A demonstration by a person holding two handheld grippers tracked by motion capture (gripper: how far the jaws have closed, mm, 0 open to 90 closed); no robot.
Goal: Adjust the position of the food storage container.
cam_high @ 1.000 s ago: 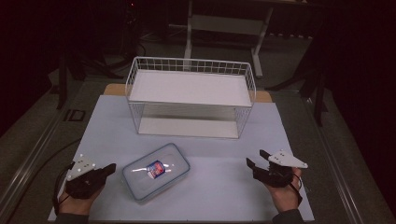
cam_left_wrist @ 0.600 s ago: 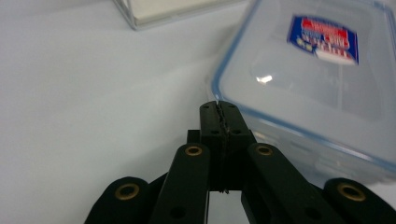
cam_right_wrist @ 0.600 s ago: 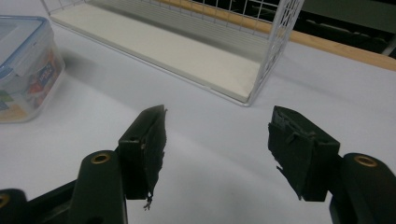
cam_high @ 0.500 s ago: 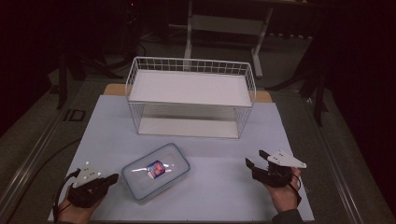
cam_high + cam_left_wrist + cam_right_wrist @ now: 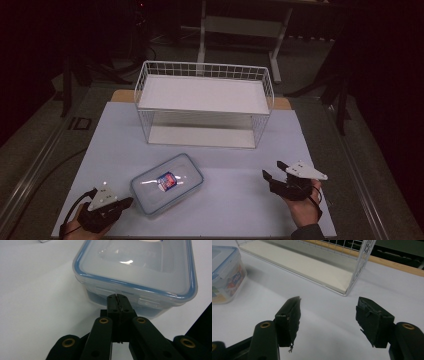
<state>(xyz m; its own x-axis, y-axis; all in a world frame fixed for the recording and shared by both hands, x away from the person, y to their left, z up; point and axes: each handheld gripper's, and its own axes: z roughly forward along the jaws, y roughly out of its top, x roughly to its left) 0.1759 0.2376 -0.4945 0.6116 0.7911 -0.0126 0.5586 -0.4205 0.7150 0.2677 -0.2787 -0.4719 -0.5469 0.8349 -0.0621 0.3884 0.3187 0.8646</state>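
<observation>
Work on the clear food container [image 5: 167,184] with the blue-rimmed lid has barely begun at a white-covered table [image 5: 120,130]. The container lies flat at the near left of the table, lid on, in front of a white wire rack [image 5: 205,105] and apart from it; a small colourful packet [image 5: 167,181] shows through the lid.

The left gripper [image 5: 125,202], held low at the table's near edge, has its jaws pressed together with nothing between them. In the left gripper view its tips [image 5: 117,298] sit just at the container's side wall, below the lid's rim and near a latch tab; whether they touch the plastic cannot be told.

The right gripper [image 5: 272,172] hovers well apart on the near right, jaws spread wide and empty, pointed across the table toward the rack's lower shelf [image 5: 297,265].

Judging by this, nothing has yet been lifted, unlatched or placed. The container rests where it is and both rack shelves are bare. Nearly all the job appears to remain, starting with whatever the closed left tips do at that latch side.
</observation>
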